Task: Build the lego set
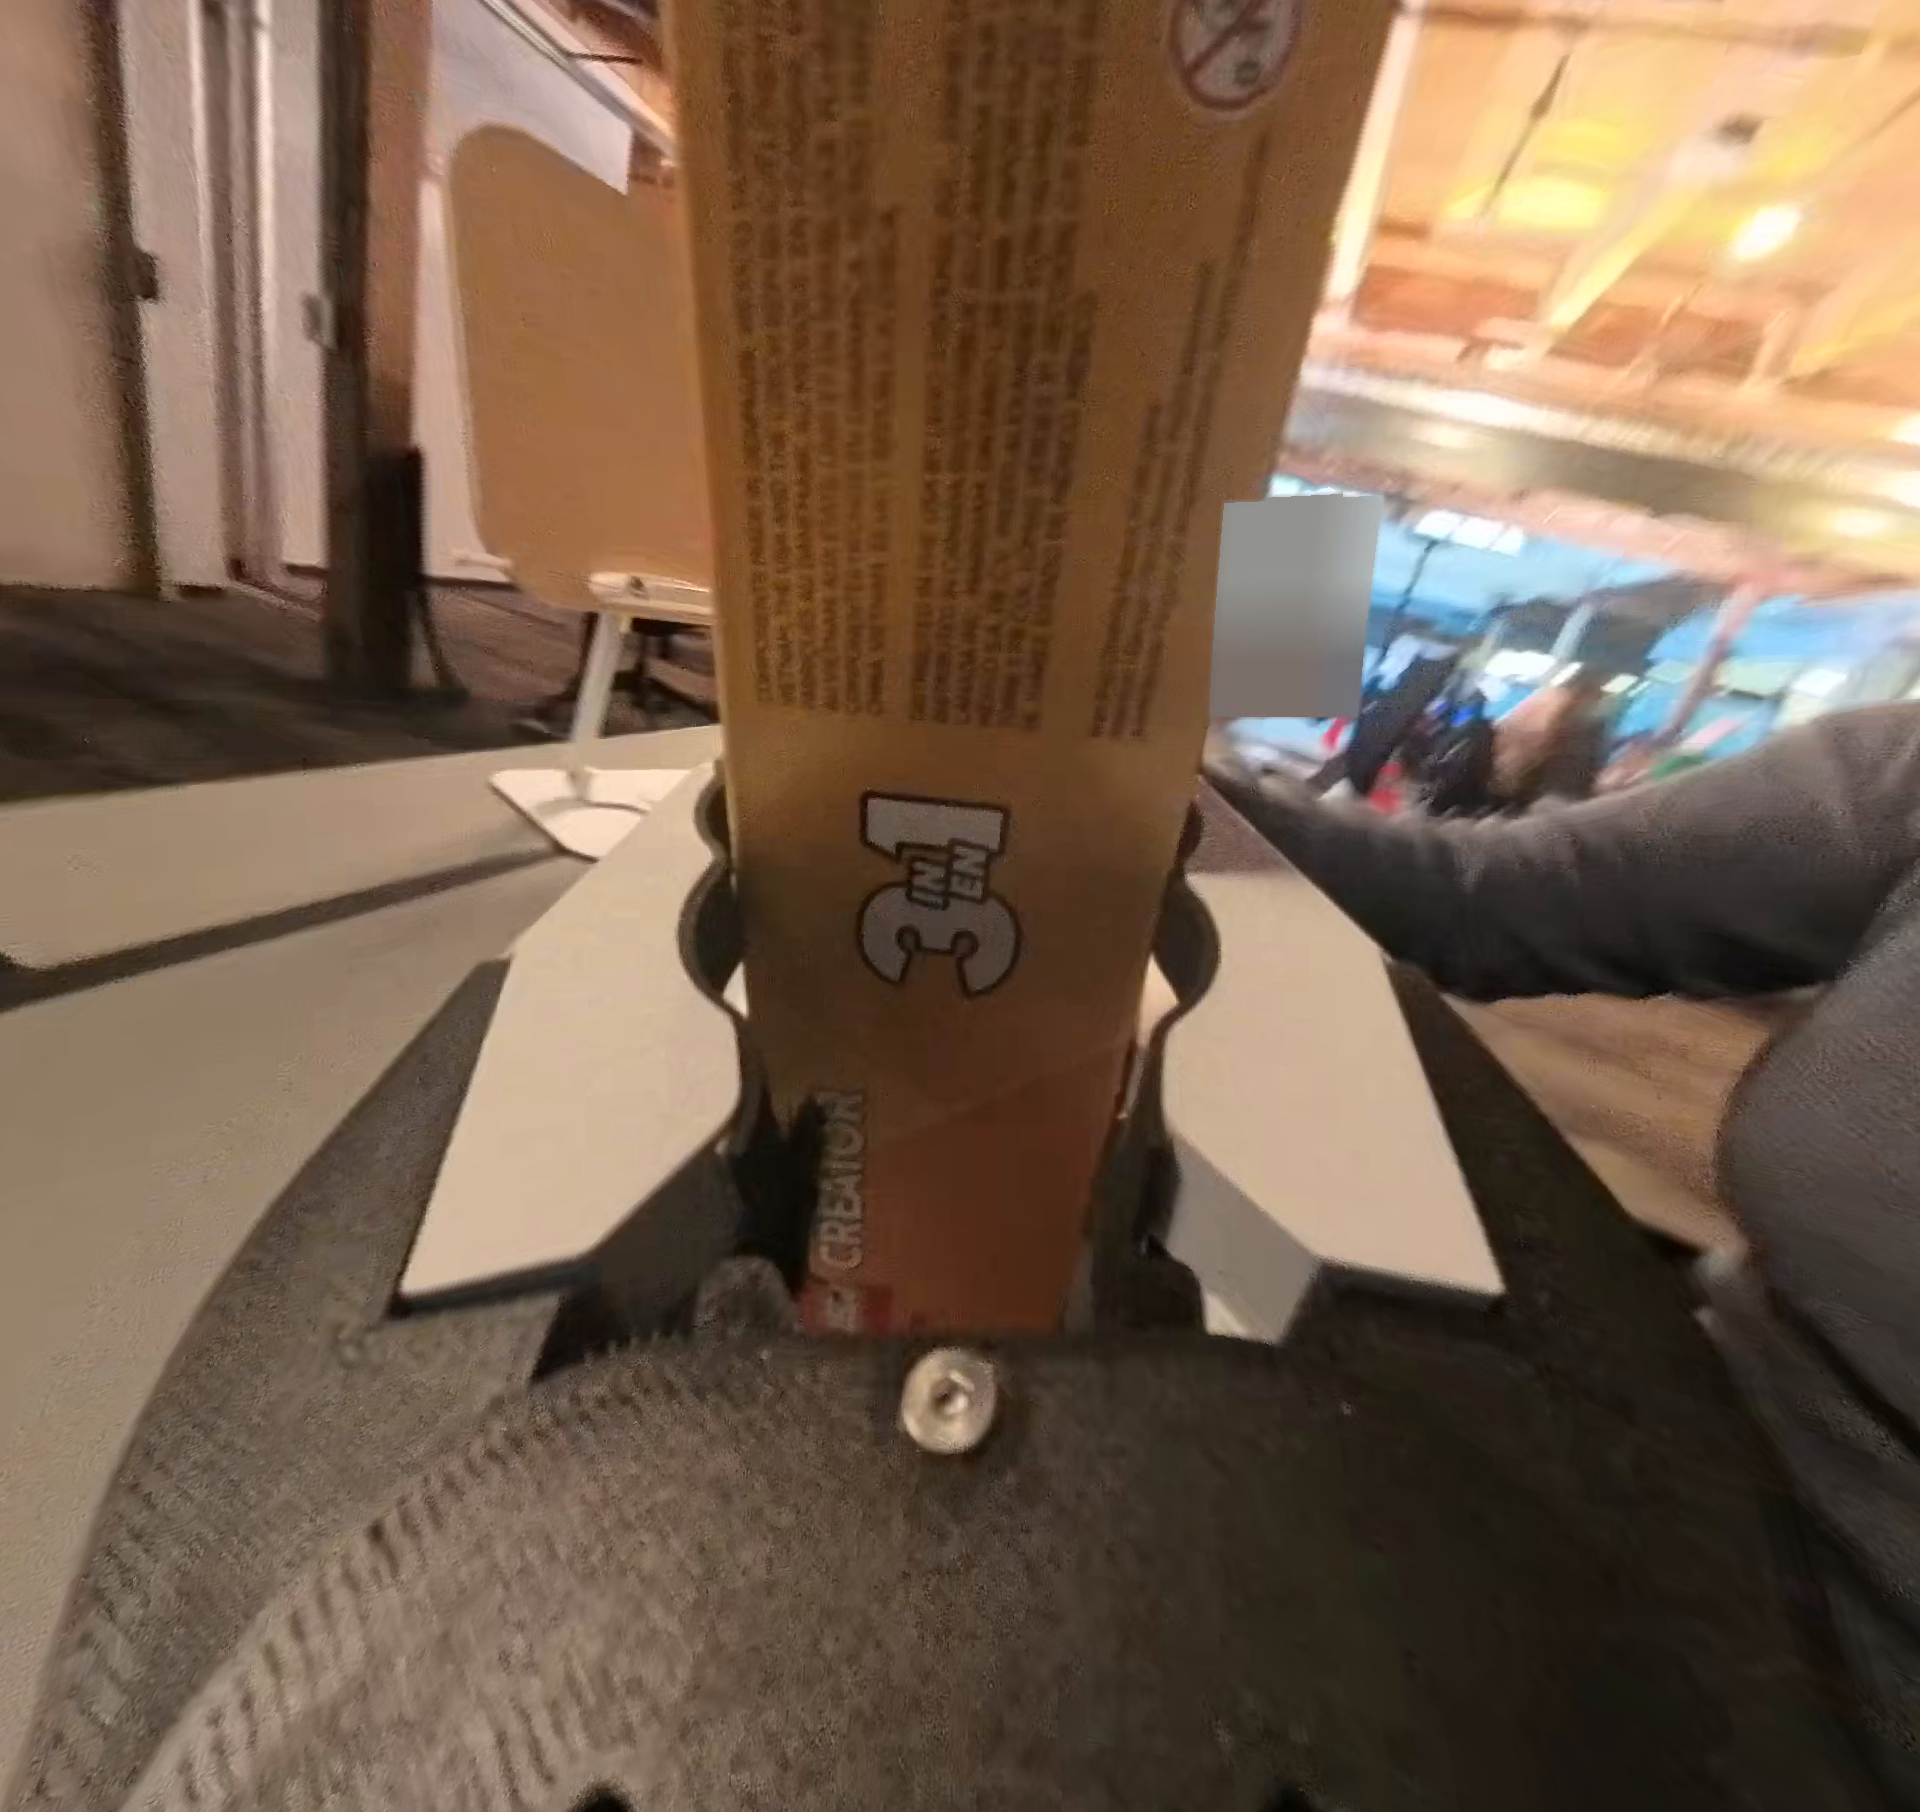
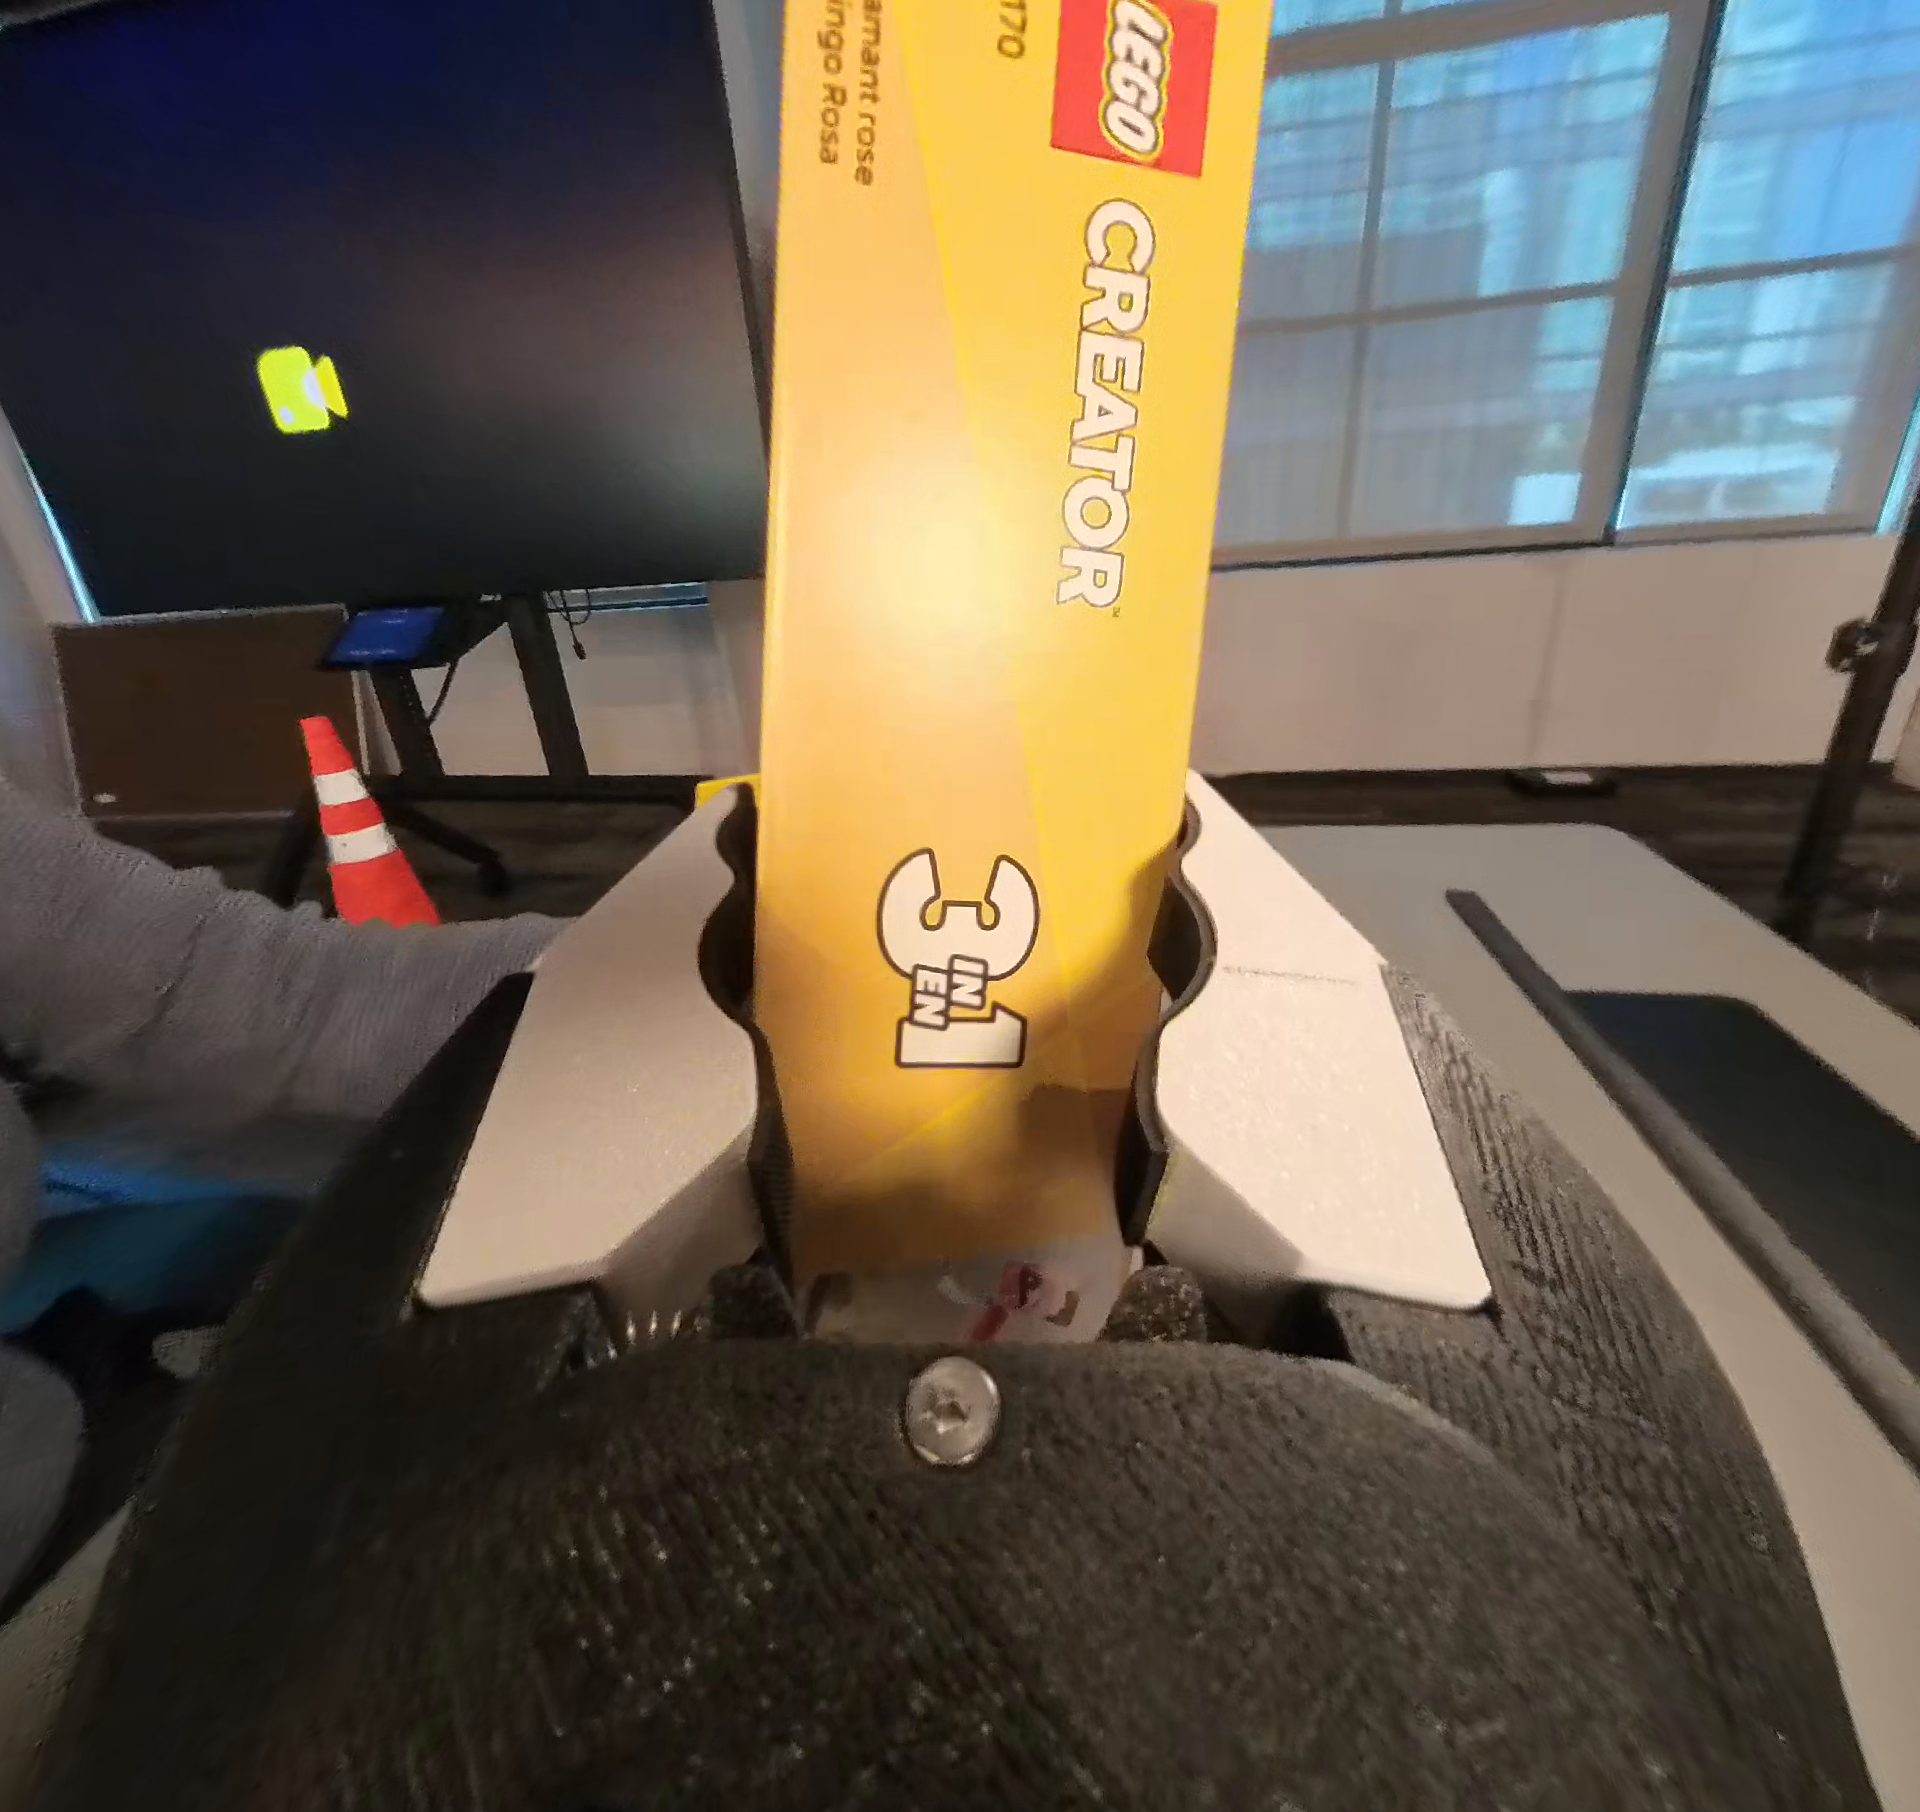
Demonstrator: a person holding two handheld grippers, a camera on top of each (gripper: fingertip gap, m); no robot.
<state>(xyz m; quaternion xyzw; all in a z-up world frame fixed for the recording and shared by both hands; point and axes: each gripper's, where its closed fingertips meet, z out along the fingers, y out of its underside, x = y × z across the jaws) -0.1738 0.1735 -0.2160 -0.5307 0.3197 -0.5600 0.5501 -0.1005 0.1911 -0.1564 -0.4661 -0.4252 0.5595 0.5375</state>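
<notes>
Gripping a yellow box (image 2: 987, 567), both grippers' fingers (image 1: 712, 921) (image 2: 1179, 941) clamp it; cone (image 2: 358, 832) nearby.

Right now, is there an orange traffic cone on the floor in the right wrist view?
Yes, an orange cone with white bands stands on the dark floor at the left, beyond a grey sleeve.

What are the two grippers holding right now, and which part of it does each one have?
Both hold a yellow cardboard box. The left gripper clamps one narrow end of the yellow box; the right gripper clamps a narrow end too, pads against its side edges.
</notes>
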